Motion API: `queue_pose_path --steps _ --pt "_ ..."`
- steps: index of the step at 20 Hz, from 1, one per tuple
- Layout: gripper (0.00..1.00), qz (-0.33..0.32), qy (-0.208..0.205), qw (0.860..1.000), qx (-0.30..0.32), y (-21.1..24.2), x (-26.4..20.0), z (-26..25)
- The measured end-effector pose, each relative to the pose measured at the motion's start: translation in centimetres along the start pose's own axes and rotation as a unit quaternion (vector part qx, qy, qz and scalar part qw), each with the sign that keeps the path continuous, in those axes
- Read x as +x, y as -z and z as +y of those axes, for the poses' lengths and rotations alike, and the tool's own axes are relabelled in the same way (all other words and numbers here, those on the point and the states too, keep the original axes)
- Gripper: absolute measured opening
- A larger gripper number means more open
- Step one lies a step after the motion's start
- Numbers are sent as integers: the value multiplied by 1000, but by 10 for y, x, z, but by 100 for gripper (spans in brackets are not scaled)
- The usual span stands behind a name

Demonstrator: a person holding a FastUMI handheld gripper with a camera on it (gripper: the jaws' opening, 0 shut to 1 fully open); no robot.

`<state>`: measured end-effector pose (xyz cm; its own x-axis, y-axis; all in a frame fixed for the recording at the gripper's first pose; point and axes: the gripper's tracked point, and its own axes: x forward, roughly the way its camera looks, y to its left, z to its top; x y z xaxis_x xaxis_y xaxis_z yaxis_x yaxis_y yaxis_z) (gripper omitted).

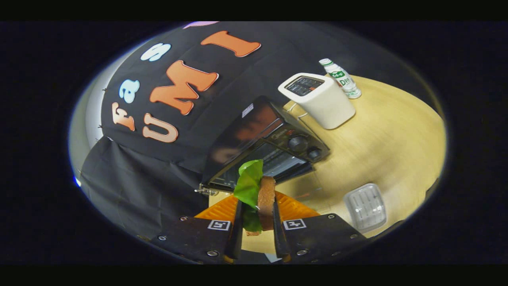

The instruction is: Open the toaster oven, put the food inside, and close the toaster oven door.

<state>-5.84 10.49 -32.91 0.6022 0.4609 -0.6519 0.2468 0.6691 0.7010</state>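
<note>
My gripper [257, 210] is shut on the food [260, 194], a sandwich of brown bread with a green lettuce leaf standing on edge between the two fingers. Just beyond the food stands the black toaster oven [270, 139]; its glass door looks lowered open, with the wire rack showing inside. Two knobs sit on the oven's right panel. The food hangs above the table in front of the oven mouth. The whole scene appears tilted.
A white pop-up toaster [319, 99] stands on the wooden table [389, 135] behind the oven, with a small white bottle [341, 77] past it. A clear plastic tray [365, 206] lies to the right of the fingers.
</note>
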Motion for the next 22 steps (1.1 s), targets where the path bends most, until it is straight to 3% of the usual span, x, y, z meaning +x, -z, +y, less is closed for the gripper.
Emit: queue_pose_path --steps 10,14,22 --pt "34 -53 -11 997 58 6 74 15" --pt "34 -79 -31 988 127 4 95 18" --pt "34 -146 -26 981 122 0 131 20"
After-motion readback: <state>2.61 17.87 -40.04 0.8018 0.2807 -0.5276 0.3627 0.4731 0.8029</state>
